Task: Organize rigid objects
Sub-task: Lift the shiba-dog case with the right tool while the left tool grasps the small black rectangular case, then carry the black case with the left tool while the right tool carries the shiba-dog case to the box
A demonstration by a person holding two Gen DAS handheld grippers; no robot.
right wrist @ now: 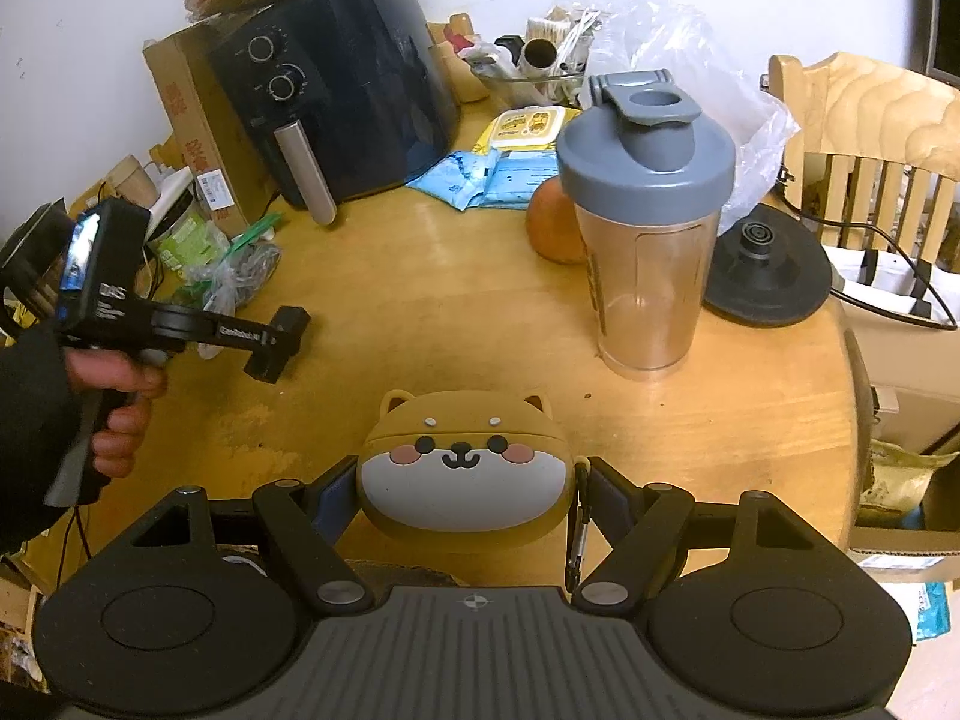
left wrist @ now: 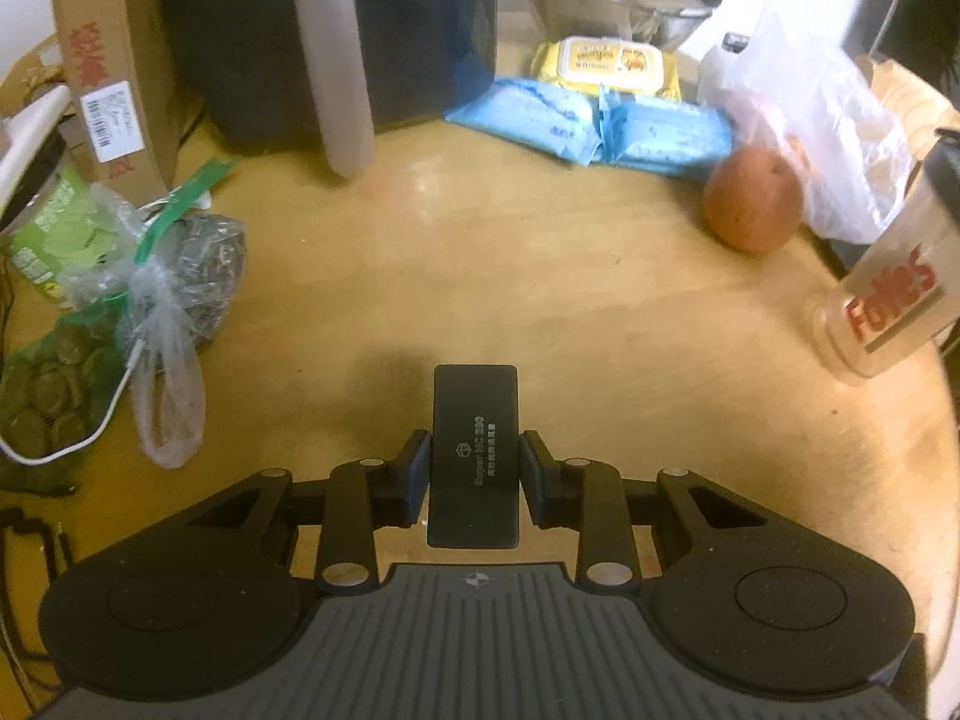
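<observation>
Both tongs loaded, mid-carry step by my read. Left tongs (left wrist: 474, 480) pinch a flat black case (left wrist: 474, 456), matte hard plastic, rectangular with rounded corners, pale print on top; it sits lengthwise between the pads, above the bench (left wrist: 540, 276). Right tongs (right wrist: 462, 495) pinch a dog-face case (right wrist: 462, 468), mustard and white, rubbery-looking, rounded with small ears, a metal clip hanging at its right side; it is low over the near bench edge, contact unclear.

Bench is round, glossy pale wood, cluttered round the rim: clear shaker bottle (right wrist: 648, 228) with grey lid, upright; orange fruit (right wrist: 555, 228) just behind it; dark air fryer (right wrist: 348, 90); blue soft packs (left wrist: 588, 126).

Next likely: set both cases down together in the bare middle, then spread the tongs. Needs a level placement, clear of the shaker.
</observation>
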